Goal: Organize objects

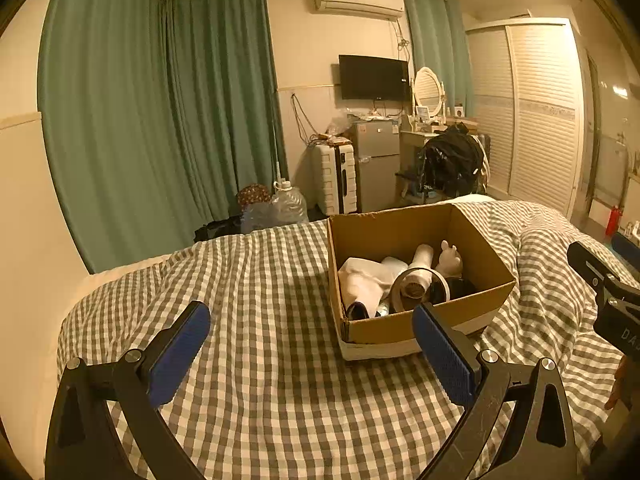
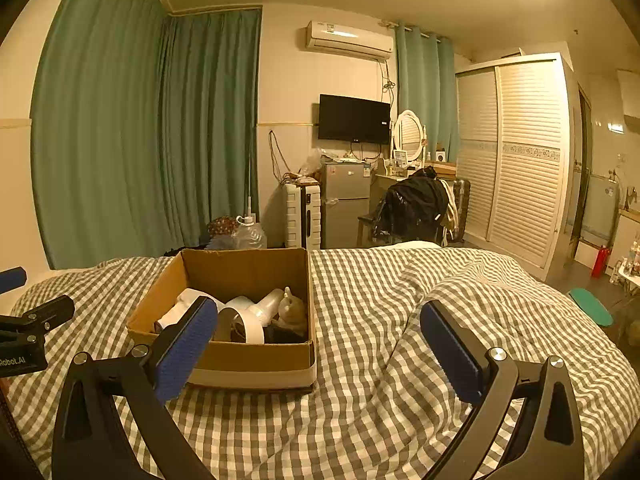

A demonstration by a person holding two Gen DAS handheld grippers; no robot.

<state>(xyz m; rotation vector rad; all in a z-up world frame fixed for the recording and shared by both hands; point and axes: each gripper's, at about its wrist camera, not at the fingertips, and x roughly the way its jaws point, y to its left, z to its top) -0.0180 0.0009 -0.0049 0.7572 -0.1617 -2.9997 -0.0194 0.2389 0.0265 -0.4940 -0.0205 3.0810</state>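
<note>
Where quilt (image 2: 400, 320) bunches, box (image 2: 240, 356) beside.

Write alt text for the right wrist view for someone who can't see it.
An open cardboard box of small household items sits on a gray checked bedspread, ahead and left of the open, empty right tool. Behind are green curtains, a wall television and a louvered wardrobe.

Black two-finger left gripper (image 1: 311, 344) and right gripper (image 2: 319, 339) carry blue ribbed pads (image 1: 180, 356), silver screws (image 2: 497, 353) and white lettering (image 2: 12, 360).
</note>
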